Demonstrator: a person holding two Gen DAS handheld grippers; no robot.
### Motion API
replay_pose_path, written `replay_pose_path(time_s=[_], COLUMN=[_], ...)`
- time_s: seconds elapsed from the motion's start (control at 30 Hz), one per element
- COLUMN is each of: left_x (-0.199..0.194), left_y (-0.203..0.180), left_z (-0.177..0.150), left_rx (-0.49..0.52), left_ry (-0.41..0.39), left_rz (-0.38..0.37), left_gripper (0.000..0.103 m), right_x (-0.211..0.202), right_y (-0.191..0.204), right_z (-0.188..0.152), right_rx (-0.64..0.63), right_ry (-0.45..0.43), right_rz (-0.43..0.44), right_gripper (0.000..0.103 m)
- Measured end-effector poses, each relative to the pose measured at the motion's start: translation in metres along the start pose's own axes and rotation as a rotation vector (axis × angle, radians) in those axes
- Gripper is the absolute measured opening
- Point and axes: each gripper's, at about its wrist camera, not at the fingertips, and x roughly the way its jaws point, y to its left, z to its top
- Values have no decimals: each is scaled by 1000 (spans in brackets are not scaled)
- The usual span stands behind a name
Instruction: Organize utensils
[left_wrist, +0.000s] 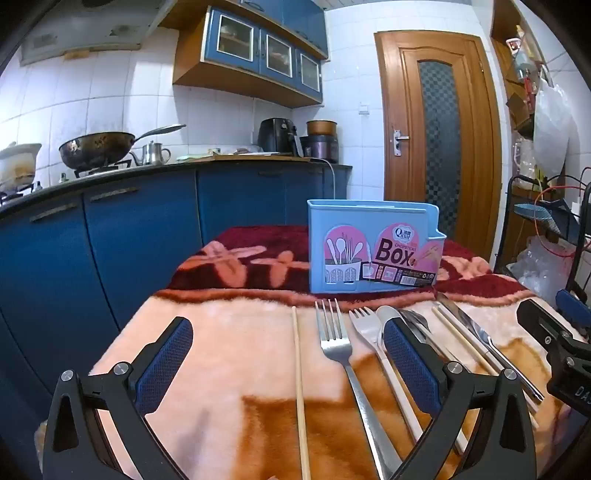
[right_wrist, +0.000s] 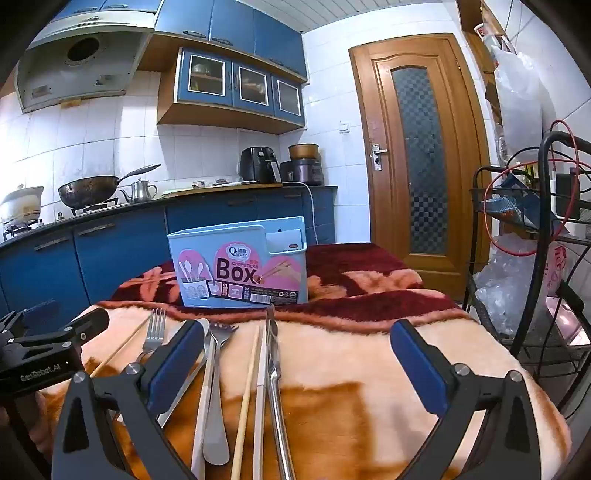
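On the blanket (left_wrist: 229, 332), near side: forks (left_wrist: 334, 339), spoons, chopsticks (left_wrist: 298, 376), possibly a knife (right_wrist: 272, 354) are laid | far: blue box (left_wrist: 373, 247) | left gripper (left_wrist: 288, 354) and right gripper (right_wrist: 295, 354) are held wide open, nothing gripped.

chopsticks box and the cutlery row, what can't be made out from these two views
- Chopsticks box interior: both views face its front wall, so its contents stay hidden.
- Spoon: left wrist view, partly behind a blue finger pad.
- Fork and chopstick handle ends: cut off by the bottom edge.
- Box label small print: too small.
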Motion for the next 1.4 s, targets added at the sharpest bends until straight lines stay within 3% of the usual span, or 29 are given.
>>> replay_pose_path(time_s=[1.4], left_x=[-4], left_y=[0], left_z=[0], left_rx=[-5], left_ry=[-2], left_rz=[-3], left_gripper=[103], right_x=[-1], right_y=[3], right_z=[0], right_rx=[-15], right_ry=[11], right_rz=[-9], right_gripper=[103])
